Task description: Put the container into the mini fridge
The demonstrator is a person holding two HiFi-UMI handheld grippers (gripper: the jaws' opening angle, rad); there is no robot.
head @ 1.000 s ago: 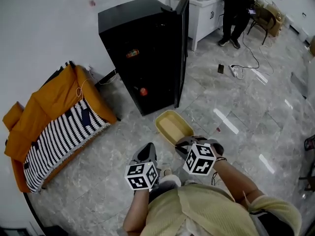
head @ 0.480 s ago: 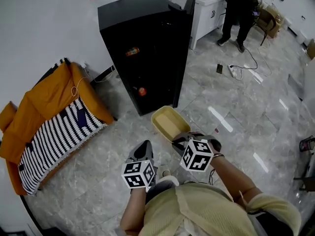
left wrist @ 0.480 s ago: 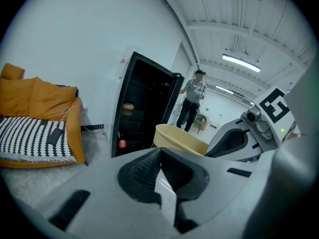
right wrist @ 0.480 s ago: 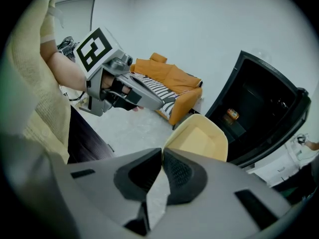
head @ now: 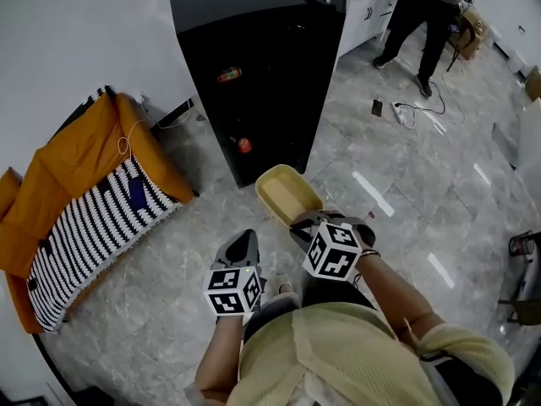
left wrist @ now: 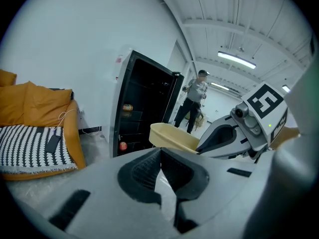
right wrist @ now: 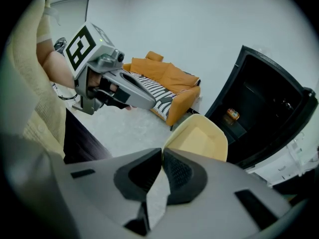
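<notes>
A pale yellow container [head: 287,193] hangs above the floor just in front of the black mini fridge [head: 254,83], whose door [head: 330,66] stands open to the right. My right gripper [head: 299,227] is shut on the container's near rim. In the right gripper view the jaws [right wrist: 163,156] are pressed together at that rim of the container [right wrist: 199,138], with the fridge [right wrist: 264,113] beyond. My left gripper [head: 243,245] is shut on nothing, left of the container and apart from it. From the left gripper [left wrist: 160,156] I see the container [left wrist: 172,136] ahead.
An orange can [head: 228,75] and a red item [head: 244,145] sit on fridge shelves. An orange sofa with a striped blanket [head: 84,193] stands left. A person [head: 431,15], a white cabinet [head: 363,7] and a power strip with cable [head: 404,115] are behind on the right.
Both grippers and the container have moved forward, closer to the open fridge. The grip on the container is unchanged.
</notes>
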